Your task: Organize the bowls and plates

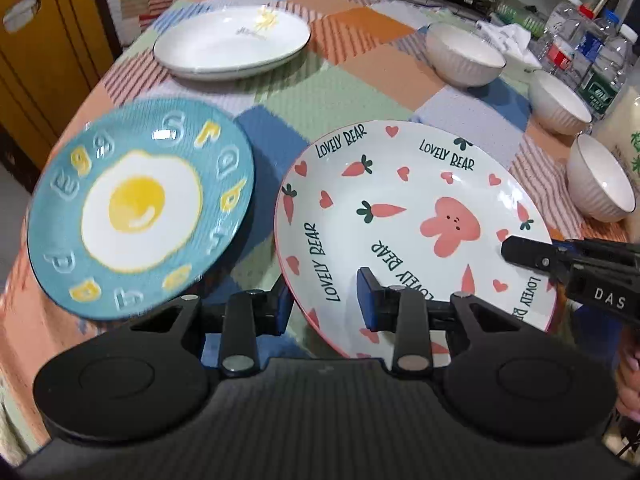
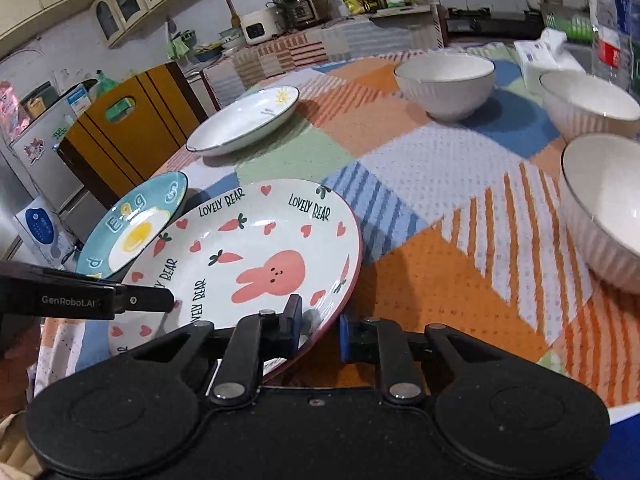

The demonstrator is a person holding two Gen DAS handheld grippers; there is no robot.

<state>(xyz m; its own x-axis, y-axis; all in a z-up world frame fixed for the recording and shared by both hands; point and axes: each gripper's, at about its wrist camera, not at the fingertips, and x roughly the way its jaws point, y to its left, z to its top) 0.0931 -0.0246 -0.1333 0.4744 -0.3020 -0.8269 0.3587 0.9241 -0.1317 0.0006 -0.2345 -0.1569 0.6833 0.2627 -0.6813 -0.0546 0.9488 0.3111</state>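
Observation:
A white "Lovely Bear" plate with a pink rabbit and carrots is held between both grippers, tilted above the table; it also shows in the right wrist view. My left gripper straddles its near-left rim, jaws partly closed on the edge. My right gripper straddles its near-right rim the same way. A blue fried-egg plate lies left of it, also seen in the right wrist view. A white sun-print plate sits far back. Three white ribbed bowls line the right side.
A checked tablecloth covers the table. Water bottles and a tissue pack stand at the far right. A yellow-brown cabinet and a fridge stand past the table's left edge.

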